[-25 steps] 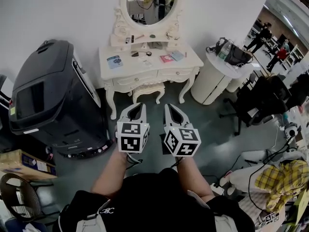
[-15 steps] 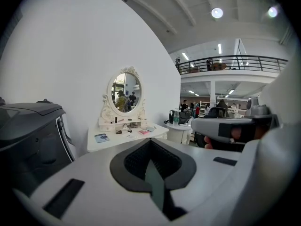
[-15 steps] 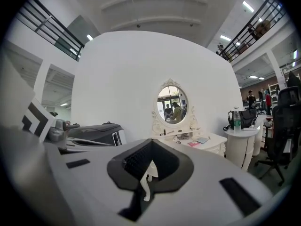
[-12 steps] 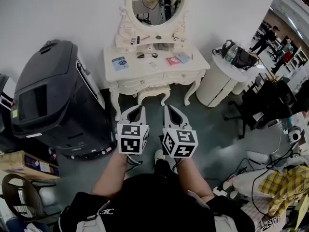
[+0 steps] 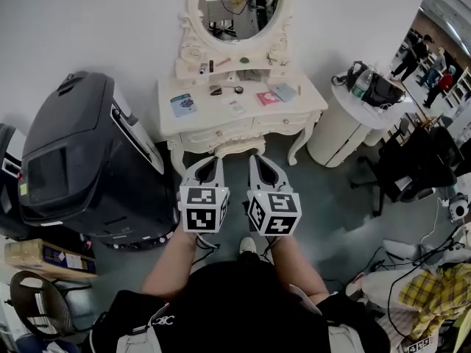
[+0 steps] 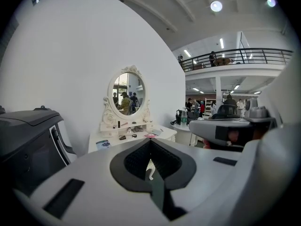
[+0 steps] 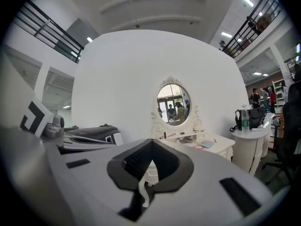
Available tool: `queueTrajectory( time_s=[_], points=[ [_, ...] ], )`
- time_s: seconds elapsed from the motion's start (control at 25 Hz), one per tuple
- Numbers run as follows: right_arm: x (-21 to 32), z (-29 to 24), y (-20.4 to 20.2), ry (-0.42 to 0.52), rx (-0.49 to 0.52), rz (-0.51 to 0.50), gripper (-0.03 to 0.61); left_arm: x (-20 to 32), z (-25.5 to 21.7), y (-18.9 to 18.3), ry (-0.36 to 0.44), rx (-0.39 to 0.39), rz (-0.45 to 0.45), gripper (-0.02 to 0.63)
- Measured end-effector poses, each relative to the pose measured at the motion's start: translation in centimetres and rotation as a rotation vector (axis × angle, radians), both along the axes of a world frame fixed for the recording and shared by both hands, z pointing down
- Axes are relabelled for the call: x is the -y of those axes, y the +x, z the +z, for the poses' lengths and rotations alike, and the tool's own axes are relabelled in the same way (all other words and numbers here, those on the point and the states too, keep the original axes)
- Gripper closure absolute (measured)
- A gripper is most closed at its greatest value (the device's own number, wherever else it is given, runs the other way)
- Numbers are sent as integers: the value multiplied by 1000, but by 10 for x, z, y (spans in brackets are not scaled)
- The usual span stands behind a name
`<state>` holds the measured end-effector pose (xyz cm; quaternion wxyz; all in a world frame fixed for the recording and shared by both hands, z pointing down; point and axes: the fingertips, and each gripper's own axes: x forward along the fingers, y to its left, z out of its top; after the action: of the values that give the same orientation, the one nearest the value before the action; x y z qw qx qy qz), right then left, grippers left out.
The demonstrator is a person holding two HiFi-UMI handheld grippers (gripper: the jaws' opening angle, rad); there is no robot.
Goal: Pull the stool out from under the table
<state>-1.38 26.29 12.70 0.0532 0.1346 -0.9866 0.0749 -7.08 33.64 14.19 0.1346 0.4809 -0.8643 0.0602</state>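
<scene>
Both of my grippers hang side by side in front of me, pointing at the cream dressing bench [image 5: 221, 112] against the white wall. In the left gripper view the left gripper [image 5: 213, 159] has its jaws pressed together at the tips with nothing caught in them. The right gripper view shows the right gripper [image 5: 255, 158] likewise closed and empty. Through the dark opening behind each pair of tips I see only a curled cream leg, and I cannot tell whether it belongs to the bench or to the stool. The stool [image 5: 237, 148] sits tucked under the bench, between its front legs. Only its pale carved front edge shows in the head view, just beyond the gripper tips, and neither gripper touches it. An oval mirror [image 5: 237, 6] in an ornate frame stands upright at the back of the bench. On the bench top lie a blue booklet [image 5: 183, 104] to the left, a pink card [image 5: 267, 98] to the right and a few small dark items between them. A large black machine [image 5: 70, 153] stands close against the bench's left side. A round white side table [image 5: 342, 131] to the right carries a dark bag [image 5: 379, 88] and a bottle [image 5: 360, 83].
</scene>
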Motion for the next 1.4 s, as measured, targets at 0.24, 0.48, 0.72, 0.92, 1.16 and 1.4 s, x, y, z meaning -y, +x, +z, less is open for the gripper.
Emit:
queueTrajectory(
  time_s=[0.24,0.48,0.72,0.92,1.16,1.4],
  points=[
    [40,6,-13,-27,-9,11,571,36,6,-13,-29,4,8,614],
    [74,9,-31,-50,-18,-6,571,69,9,-26,-59,0,-5,614],
    [104,19,-48,-79,-34,-25,571,97,17,-40,-92,-13,-24,614],
    [131,25,-59,-95,-47,-42,571,122,23,-50,-108,-27,-43,614],
    [173,37,-66,-129,-60,-51,571,160,33,-54,-128,-38,-58,614],
    [200,47,-73,-167,-71,-68,571,186,49,-58,-144,-60,-81,614]
  ],
)
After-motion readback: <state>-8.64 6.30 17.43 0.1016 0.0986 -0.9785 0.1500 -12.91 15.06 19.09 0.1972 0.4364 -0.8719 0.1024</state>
